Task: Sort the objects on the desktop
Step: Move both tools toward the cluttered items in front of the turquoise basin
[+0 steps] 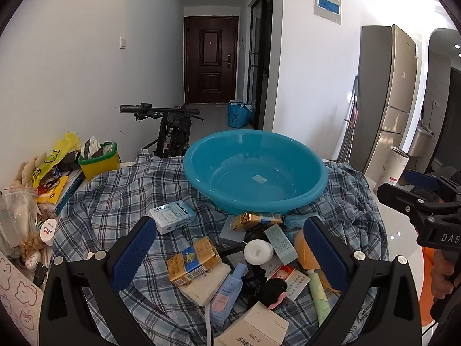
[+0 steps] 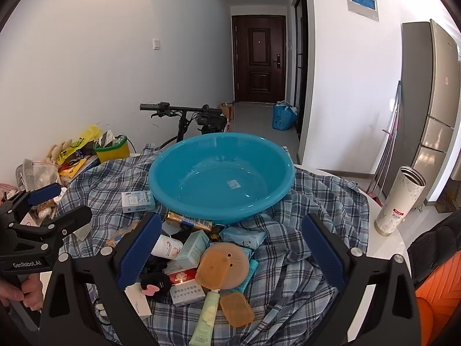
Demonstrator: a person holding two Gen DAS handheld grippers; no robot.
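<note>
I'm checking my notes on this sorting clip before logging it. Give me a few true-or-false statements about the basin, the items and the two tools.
1. The blue basin holds several boxes. False: it is empty except for a small sticker on its bottom.
2. The left tool is open, gripping nothing. True.
3. The RAISON box lies on the plaid cloth, outside the basin. True.
4. The right tool is shut on the green tube. False: it is open, and the tube lies on the cloth.
5. A white cup stands upright, right of the basin. True.
</note>
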